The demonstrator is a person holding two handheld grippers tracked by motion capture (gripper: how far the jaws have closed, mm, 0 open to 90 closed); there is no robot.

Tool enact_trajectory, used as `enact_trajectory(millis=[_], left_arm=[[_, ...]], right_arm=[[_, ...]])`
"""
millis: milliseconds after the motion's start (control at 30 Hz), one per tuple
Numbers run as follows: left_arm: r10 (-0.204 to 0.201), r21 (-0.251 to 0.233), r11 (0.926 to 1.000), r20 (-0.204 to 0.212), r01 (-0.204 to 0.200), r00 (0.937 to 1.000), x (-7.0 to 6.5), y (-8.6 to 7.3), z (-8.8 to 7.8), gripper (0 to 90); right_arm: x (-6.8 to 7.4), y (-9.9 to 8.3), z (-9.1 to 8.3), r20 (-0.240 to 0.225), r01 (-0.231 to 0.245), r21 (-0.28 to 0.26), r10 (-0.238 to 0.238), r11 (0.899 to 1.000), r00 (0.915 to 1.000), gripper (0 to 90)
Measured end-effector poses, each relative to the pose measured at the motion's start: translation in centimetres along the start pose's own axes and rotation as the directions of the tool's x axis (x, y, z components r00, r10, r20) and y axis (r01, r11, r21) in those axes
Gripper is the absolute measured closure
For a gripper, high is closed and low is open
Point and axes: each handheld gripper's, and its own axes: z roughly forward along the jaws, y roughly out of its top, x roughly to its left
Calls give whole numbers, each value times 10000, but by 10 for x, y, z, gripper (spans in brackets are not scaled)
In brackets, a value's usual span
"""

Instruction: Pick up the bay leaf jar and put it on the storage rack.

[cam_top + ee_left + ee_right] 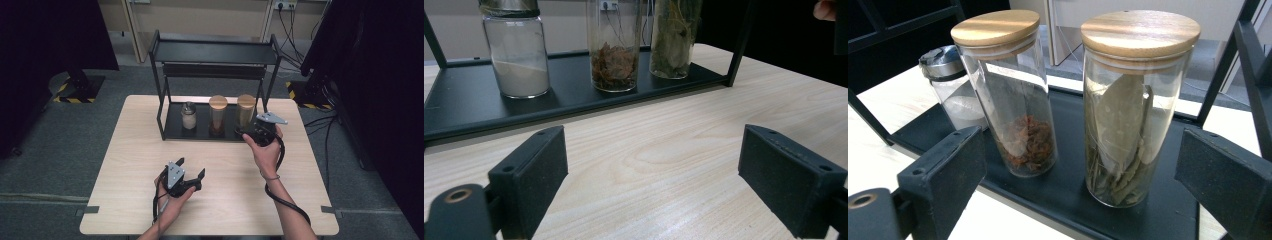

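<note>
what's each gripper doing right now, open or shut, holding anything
left gripper: open, holding nothing, over the table.
right gripper: open, holding nothing, jaws in front of the leaf jar.

A light wooden worktop (140, 165) is seen on a grey floor (60, 150). A black metal shelf rack (215, 52) has been set at the far side of the worktop. On the bottom shelf (1068, 185) of the rack, three jars are lined up in a row: a small shaker with white powder (188, 116), a tall glass jar with reddish-brown bits (217, 116), and a tall glass jar with dried green leaves (245, 112). Both tall jars are topped with round wooden lids.
</note>
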Motion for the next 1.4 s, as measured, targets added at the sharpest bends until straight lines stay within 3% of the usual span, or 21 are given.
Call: enact_trajectory(millis=[467, 1400], left_arm=[[-37, 6, 10000, 1, 37, 10000, 0, 0, 0, 118], [-65, 14, 10000, -18, 65, 10000, 0, 0, 0, 118]], right_arm=[[-6, -14, -10, -95, -123, 78, 124, 9999, 9999, 58], [-4, -39, -30, -444, -16, 249, 27, 9997, 9990, 56]])
